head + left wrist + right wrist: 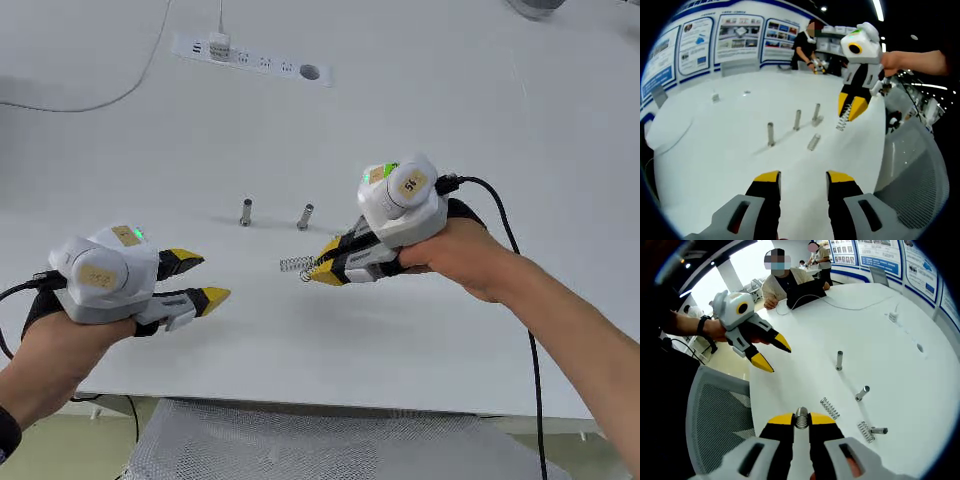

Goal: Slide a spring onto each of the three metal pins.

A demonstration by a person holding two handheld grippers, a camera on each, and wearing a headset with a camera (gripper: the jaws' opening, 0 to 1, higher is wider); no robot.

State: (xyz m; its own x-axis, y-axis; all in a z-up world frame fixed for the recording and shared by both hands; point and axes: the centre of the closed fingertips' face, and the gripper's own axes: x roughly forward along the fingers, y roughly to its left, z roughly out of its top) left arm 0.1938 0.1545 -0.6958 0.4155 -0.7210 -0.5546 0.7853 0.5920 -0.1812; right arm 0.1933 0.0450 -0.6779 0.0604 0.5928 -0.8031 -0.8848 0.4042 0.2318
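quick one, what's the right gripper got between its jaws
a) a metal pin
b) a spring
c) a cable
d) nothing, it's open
b: the right gripper is shut on a spring, and the coil sticks out past its yellow tips in the head view.

Yellow-tipped left tongs (214,276), silvery spring (296,264), perhaps grey mesh chair (300,445)
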